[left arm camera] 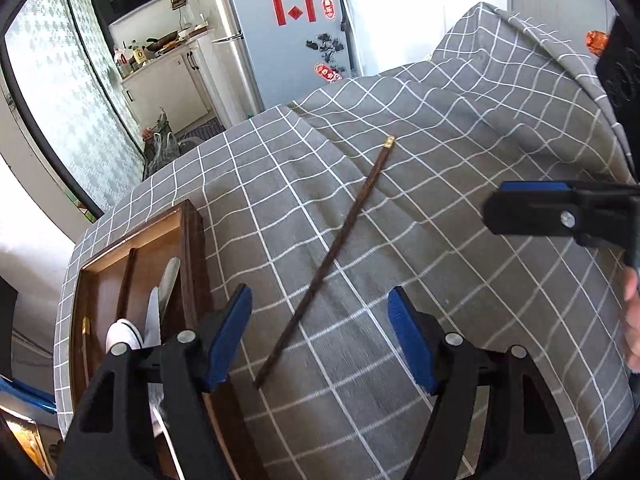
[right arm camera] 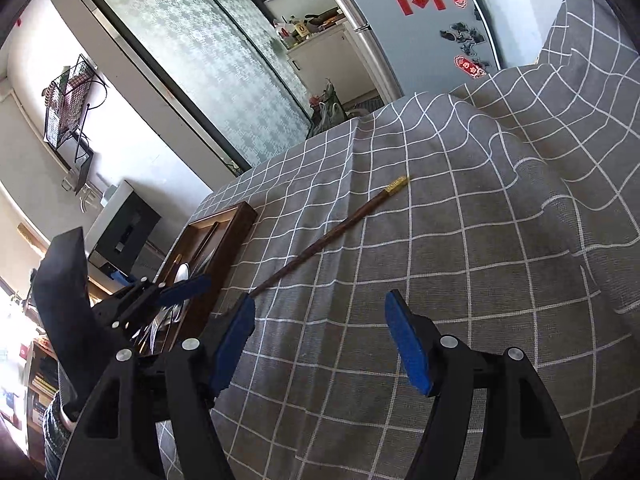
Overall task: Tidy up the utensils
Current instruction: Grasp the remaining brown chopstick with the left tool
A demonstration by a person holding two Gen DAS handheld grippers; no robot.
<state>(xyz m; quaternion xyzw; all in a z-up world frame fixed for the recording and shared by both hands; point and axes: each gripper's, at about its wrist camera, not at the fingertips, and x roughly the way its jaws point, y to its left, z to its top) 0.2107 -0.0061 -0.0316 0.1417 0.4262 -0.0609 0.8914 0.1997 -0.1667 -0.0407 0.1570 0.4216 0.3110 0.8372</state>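
Wooden chopstick lies loose on table cloth, tray at nine o'clock. Left gripper and right gripper fingers wide, empty. Risk: thin stick rolls on wrinkled fabric, slips pinch.

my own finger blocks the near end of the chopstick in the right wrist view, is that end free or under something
Observer: Free. The chopstick's thin end lies bare on the cloth, beside the tray and apart from it.
Operator: left jaws holding anything
Observer: No. The left gripper is open and empty; in its own view that thin end shows between its jaws.
Operator: whats in the tray slot nearest the chopstick
Observer: White spoons, lying lengthwise beside the tray wall on that side.
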